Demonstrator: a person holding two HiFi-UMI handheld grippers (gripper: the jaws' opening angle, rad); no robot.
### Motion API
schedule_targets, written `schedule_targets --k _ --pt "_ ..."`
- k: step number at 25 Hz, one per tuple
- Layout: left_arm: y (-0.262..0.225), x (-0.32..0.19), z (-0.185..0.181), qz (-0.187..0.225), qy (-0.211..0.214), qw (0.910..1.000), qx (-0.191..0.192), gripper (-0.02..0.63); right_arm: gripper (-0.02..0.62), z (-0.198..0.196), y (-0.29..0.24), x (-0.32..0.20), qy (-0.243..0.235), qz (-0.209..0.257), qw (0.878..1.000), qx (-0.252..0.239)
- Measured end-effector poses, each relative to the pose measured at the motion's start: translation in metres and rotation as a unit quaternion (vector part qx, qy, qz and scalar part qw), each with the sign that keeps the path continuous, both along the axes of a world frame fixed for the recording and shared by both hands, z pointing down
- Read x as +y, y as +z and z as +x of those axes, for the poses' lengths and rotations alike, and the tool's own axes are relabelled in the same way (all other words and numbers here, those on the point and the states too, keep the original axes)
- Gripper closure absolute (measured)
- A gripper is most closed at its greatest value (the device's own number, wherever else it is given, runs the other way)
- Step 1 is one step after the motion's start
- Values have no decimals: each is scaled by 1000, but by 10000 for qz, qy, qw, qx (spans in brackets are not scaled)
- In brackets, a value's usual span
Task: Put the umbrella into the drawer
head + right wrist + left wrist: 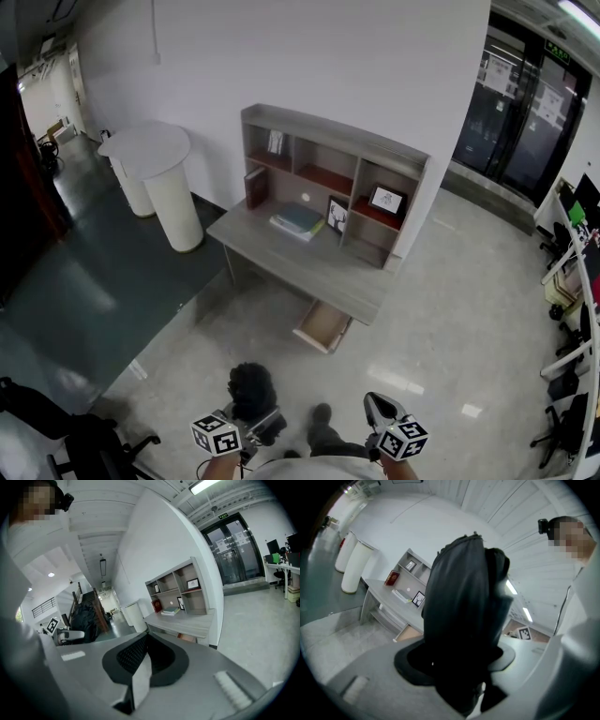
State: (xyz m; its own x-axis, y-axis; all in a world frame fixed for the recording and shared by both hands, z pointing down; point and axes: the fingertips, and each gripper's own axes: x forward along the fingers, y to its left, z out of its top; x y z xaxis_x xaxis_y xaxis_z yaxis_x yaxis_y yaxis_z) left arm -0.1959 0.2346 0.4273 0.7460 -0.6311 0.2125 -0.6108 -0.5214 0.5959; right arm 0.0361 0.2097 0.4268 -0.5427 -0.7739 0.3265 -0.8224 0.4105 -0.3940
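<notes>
The left gripper [255, 419] is clamping the folded black umbrella [251, 386], whose long axis is pointing out ahead of the jaws toward the table [309, 267]. The drawer [323, 325] is hanging open beneath the table's front edge, well apart from both grippers and looking empty. The right gripper [380, 409] is riding alongside, jaws together on nothing
</notes>
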Motion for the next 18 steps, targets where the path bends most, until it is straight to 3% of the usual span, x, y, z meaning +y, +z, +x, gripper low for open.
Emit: schedule_targets --k 18 --pt "4 -130 33 -165 -260 9995 7 341 589 18 17 -146 -419 -273 9987 -47"
